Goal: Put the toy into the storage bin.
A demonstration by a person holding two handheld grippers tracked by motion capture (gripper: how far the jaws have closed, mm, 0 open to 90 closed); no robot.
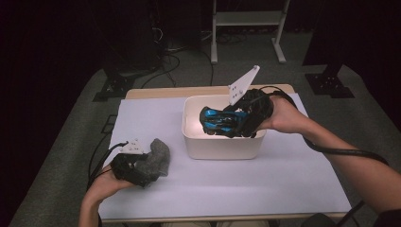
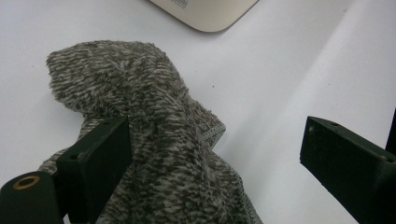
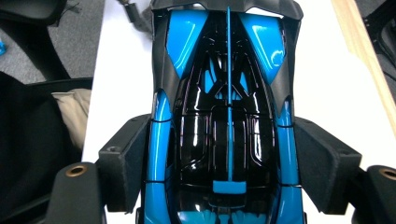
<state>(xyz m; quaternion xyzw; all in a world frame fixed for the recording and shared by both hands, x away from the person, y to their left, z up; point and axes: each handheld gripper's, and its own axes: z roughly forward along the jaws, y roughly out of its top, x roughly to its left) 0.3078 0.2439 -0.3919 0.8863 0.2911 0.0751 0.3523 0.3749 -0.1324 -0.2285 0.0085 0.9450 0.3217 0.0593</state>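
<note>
A blue and black toy car (image 1: 215, 117) hangs over the white bin (image 1: 222, 150), with my right gripper (image 1: 231, 124) shut on it. In the right gripper view the toy car (image 3: 229, 93) runs lengthwise between the jaws of my right gripper (image 3: 229, 158), and both pads (image 3: 128, 158) press on its sides. A fuzzy grey cloth (image 1: 158, 156) lies at the front left of the table. My left gripper (image 1: 144, 169) rests against it. In the left gripper view the cloth (image 2: 154, 121) bunches against one jaw of my left gripper (image 2: 219, 140); the other jaw stands well apart, open.
A white sheet (image 1: 236, 184) covers the wooden table (image 1: 156, 92). A corner of the bin (image 2: 205, 14) is just beyond the cloth. Behind the table a metal stand (image 1: 246, 19) and dark equipment bases (image 1: 328, 82) sit on the grey floor. Cables trail from both grippers.
</note>
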